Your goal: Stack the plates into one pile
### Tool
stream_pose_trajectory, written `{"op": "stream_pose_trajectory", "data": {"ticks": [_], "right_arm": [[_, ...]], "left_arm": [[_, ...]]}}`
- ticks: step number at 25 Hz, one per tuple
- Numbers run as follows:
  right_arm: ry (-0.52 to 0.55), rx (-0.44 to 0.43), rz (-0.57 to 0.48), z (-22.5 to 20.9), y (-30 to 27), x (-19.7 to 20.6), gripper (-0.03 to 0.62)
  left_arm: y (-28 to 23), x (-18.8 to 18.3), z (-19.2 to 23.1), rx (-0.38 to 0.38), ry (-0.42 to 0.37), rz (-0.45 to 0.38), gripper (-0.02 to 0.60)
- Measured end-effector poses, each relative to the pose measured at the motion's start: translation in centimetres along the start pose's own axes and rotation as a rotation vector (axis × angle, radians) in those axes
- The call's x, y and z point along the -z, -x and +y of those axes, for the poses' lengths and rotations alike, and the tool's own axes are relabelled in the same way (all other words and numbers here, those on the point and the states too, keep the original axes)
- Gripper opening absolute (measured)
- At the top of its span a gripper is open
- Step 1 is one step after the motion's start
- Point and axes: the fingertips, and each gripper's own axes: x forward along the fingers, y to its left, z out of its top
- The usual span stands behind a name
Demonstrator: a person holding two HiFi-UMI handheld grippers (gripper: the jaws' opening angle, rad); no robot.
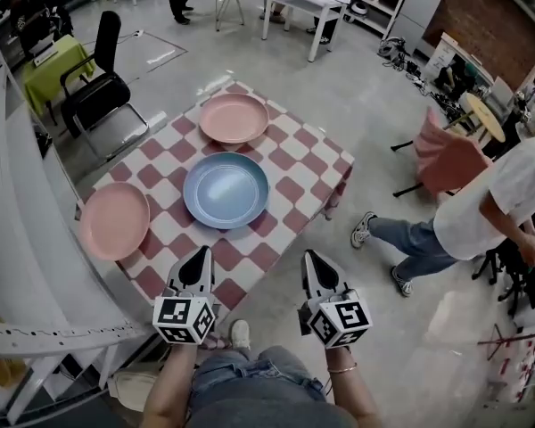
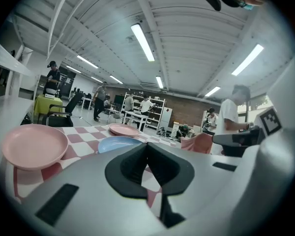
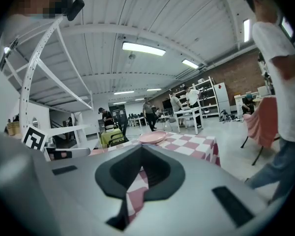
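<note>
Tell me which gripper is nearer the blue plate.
Left. In the head view the left gripper is just short of the blue plate, slightly to its left; the right gripper is farther off, below and to its right.

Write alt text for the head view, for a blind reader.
Three plates lie apart on a checked table: a blue plate in the middle, a far pink plate, a left pink plate at its left corner. The left hand-held gripper and right hand-held gripper, both shut and empty, hover by the near edge.
</note>
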Motion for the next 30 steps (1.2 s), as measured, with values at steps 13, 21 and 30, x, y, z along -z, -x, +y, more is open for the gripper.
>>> {"op": "stream_pose_trajectory", "data": {"ticks": [13,21,30], "right_arm": [[0.039,-0.137,0.025,-2.3,-7.7,-2.0,0.009],[0.072,-0.318,0.094,-4.7,-14.2,-3.1,0.011],[0.078,-0.503,0.140,-6.9,-19.1,-4.9,0.009]], "left_arm": [[-4.0,-1.4,1.0,-0.046,0.044,-0.042,0.015],[-7.5,-1.8,1.2,-0.202,0.070,-0.071,0.015],[-8.7,-2.7,0.8,-0.409,0.106,-0.097,0.014]]}}
